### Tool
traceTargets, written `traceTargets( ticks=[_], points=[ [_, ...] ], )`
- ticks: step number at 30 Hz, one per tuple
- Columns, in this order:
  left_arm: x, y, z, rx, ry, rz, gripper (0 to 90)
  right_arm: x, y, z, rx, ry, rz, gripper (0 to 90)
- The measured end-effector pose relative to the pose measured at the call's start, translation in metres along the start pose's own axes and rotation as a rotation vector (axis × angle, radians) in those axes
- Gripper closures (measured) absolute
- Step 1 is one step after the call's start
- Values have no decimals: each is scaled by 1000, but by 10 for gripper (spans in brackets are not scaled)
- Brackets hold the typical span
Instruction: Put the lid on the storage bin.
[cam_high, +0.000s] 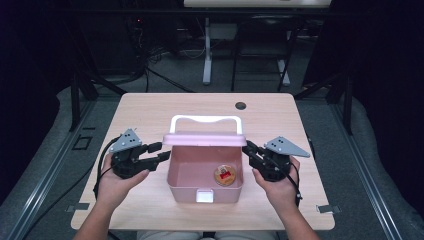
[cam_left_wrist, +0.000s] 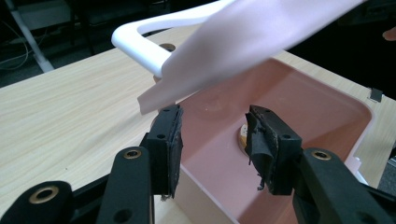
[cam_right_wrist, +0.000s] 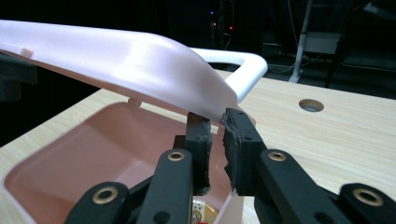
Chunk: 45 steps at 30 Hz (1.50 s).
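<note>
Sitting mid-table, the pink box (cam_high: 205, 175) has its lid (cam_high: 204, 139) hinged up at the far side, my right gripper (cam_high: 248, 148) nearly closed at the lid's right end, my left gripper (cam_high: 165, 151) open just beside its left wall.

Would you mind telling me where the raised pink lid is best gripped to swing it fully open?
Probably the lid's thin side edge, from the box's right, pinched near the corner where the right gripper already meets it. The lid stands tilted up above the rim, so that edge is exposed. The white handle sits behind it, harder to reach.
</note>
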<state>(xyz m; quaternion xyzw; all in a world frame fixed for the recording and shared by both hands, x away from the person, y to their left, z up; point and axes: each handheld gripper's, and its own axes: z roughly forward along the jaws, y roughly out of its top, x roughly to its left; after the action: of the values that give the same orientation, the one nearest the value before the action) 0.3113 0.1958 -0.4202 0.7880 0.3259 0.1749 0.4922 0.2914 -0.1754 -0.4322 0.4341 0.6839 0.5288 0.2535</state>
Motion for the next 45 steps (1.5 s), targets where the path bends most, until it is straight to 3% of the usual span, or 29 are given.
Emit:
traceTargets(
  ticks=[11, 28, 36, 45],
  points=[
    [-5, 10, -1, 10, -6, 14, 603, 0, -4, -7, 19, 29, 13, 797],
    [-9, 5, -6, 27, -23, 15, 630, -1, -12, -18, 39, 57, 30, 801],
    [-15, -4, -9, 40, -25, 22, 622, 4, -21, -28, 79, 67, -13, 763],
    [-21, -13, -13, 50, -35, 30, 607, 5, -33, -32, 90, 82, -25, 710]
  ],
)
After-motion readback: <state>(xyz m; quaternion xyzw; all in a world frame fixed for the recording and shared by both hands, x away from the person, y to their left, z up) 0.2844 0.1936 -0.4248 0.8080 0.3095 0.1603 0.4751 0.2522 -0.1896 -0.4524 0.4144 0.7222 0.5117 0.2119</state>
